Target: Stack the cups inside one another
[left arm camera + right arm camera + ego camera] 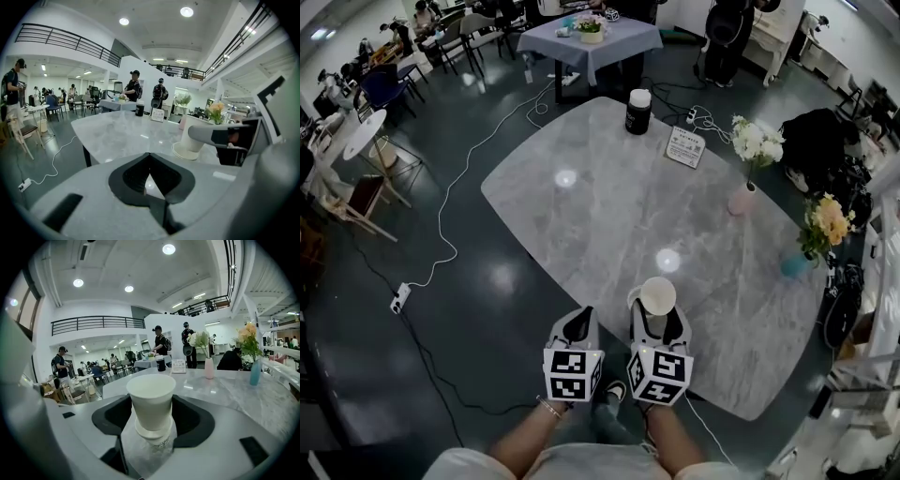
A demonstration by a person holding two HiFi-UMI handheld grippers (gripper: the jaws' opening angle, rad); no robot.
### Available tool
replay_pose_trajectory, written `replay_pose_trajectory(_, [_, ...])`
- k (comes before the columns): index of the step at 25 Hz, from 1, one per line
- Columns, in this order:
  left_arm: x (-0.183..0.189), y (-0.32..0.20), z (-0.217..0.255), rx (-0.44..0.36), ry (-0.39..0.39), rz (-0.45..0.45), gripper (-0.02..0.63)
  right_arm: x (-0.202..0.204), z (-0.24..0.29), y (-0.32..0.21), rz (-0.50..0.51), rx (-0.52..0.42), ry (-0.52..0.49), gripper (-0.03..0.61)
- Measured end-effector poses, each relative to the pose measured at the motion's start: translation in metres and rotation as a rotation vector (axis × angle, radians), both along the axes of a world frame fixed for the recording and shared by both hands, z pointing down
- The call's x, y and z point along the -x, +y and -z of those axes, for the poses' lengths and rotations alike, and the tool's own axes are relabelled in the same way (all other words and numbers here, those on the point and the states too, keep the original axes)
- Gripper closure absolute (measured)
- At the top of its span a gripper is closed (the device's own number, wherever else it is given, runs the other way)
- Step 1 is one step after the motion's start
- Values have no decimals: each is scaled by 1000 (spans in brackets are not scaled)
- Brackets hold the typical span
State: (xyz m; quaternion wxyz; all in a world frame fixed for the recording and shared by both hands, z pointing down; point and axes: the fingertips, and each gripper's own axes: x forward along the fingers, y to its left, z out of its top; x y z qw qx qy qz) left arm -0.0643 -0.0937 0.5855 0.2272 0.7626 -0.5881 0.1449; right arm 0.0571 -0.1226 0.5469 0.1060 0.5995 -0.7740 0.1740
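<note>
Near the front edge of the grey marble table [581, 206] stands a white paper cup [656, 296]. In the right gripper view this cup [151, 404] has a second cup's rim [151, 428] around its lower part. My right gripper [657, 314] is shut on the cup, one fingertip on each side of it [151, 399]. My left gripper [578, 321] hangs just to the left of it, shut with nothing in it [149, 155]. In the left gripper view the cup [194, 137] stands on the table, with a right finger across its upper part.
At the table's far end are a black jar with a white lid [638, 111] and a small sign card [684, 147]. A pink vase of white flowers [742, 199] and a blue vase of orange flowers [794, 264] stand along the right side. Cables cross the floor on the left.
</note>
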Motion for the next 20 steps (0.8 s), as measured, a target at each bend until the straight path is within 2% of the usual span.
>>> replay_pose_trajectory(14, [6, -6, -17, 37, 2, -4, 617, 7, -21, -2, 15, 42, 34, 328])
replay_pose_trajectory(20, [6, -5, -20, 43, 5, -5, 617, 7, -34, 1, 12, 95, 44, 327])
